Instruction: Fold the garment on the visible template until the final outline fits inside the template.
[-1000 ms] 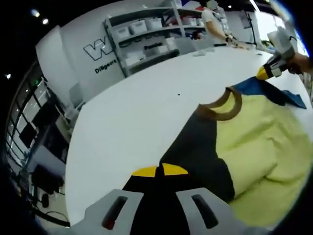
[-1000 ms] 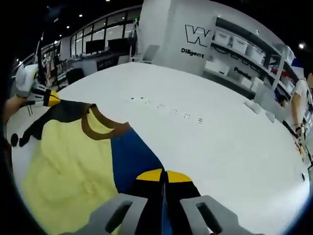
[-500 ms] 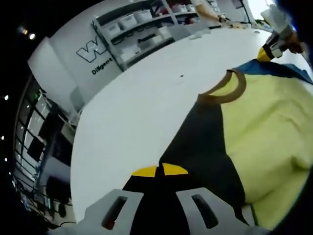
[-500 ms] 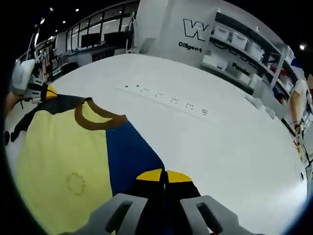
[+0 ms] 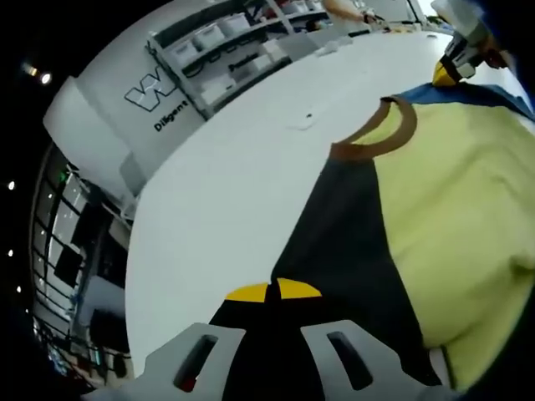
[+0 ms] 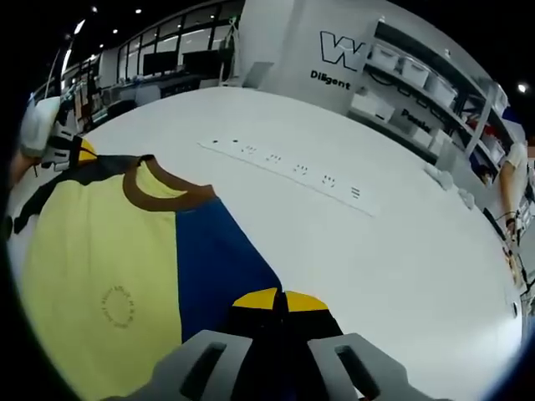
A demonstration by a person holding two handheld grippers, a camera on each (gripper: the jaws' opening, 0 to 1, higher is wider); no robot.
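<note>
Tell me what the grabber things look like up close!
Each gripper has two pale grey plastic fingers with a dark slot in each, ending in black pads tipped bright yellow. The left gripper and right gripper look the same. Far off, the other one shows as a white body with a yellow tip.

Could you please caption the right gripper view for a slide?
Right gripper shut on the shirt's blue sleeve above a white table.

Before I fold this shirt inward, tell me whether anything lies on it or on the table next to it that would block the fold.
Nothing visible blocks it. The shirt lies spread on the white table, and each gripper is shut on a sleeve: left gripper on the black sleeve, right gripper on the blue sleeve.
</note>
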